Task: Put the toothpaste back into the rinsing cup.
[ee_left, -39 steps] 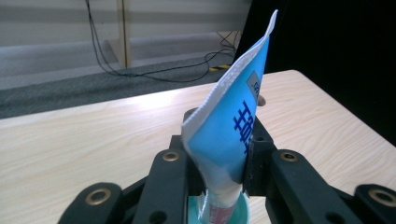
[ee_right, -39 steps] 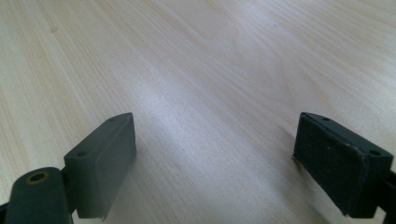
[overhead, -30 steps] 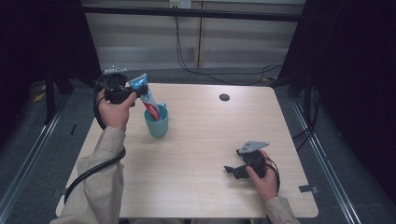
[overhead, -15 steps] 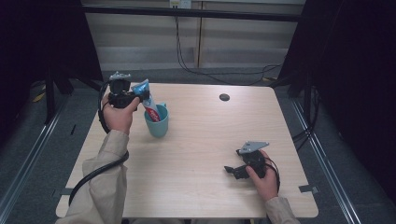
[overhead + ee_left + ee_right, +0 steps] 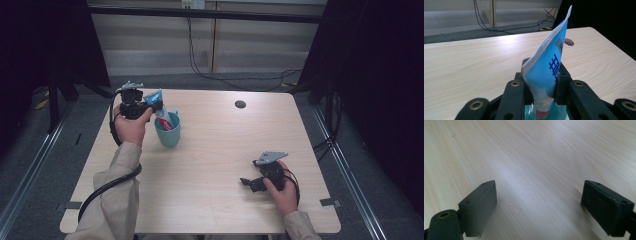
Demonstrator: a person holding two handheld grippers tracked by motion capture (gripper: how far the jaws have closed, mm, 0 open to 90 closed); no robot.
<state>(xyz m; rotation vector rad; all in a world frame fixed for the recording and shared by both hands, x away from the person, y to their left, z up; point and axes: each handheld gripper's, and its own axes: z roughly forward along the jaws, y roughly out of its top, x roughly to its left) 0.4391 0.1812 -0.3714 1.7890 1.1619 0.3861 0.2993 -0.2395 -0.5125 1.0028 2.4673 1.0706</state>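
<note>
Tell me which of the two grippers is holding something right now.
The left gripper, shut on the blue toothpaste tube above the teal cup. The right gripper rests open on the bare table.

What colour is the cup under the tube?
Teal cup, clearest in the high view.

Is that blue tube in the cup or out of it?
Partly in. The toothpaste tube has its lower end inside the teal cup, while the left gripper is clamped on its flat crimped upper part.
</note>
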